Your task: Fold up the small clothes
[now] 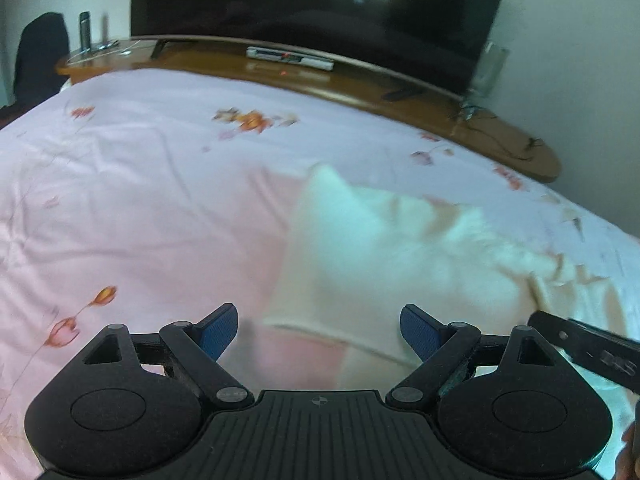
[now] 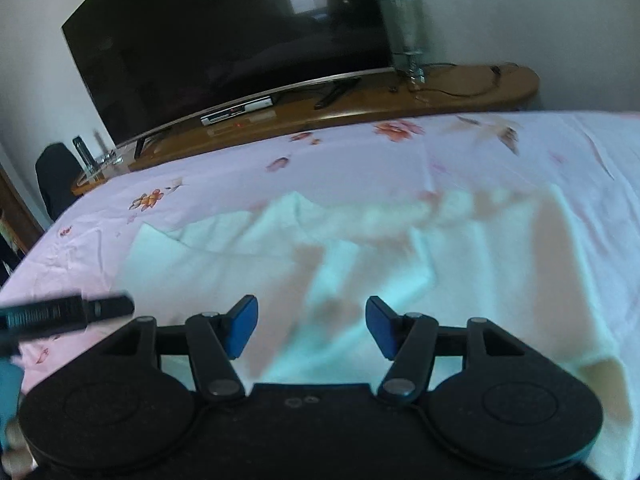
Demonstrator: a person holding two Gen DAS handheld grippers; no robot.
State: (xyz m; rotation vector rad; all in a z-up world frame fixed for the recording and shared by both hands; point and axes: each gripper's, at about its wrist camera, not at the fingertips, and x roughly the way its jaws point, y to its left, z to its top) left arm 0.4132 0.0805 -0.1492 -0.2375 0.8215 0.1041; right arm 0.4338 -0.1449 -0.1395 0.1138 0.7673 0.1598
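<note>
A cream-white small garment (image 1: pixel 384 252) lies crumpled on the pink flowered bed cover (image 1: pixel 132 184), blurred by motion. My left gripper (image 1: pixel 318 332) hovers above the garment's near left edge, jaws wide apart with nothing between the blue pads (image 1: pixel 218 332). In the right wrist view the same garment (image 2: pixel 360 264) spreads across the bed cover (image 2: pixel 360 152) in loose folds. My right gripper (image 2: pixel 312 328) hangs over its middle, jaws apart, with cloth below them but no pad pressing on it. Each gripper shows at the edge of the other's view.
A large dark television (image 1: pixel 316 12) stands on a curved wooden shelf (image 1: pixel 512 144) beyond the bed, with a white set-top box (image 1: pixel 290 58). A glass lamp (image 2: pixel 404 32) and cables sit on the shelf's right end. A dark chair (image 1: pixel 40 56) stands at the far left.
</note>
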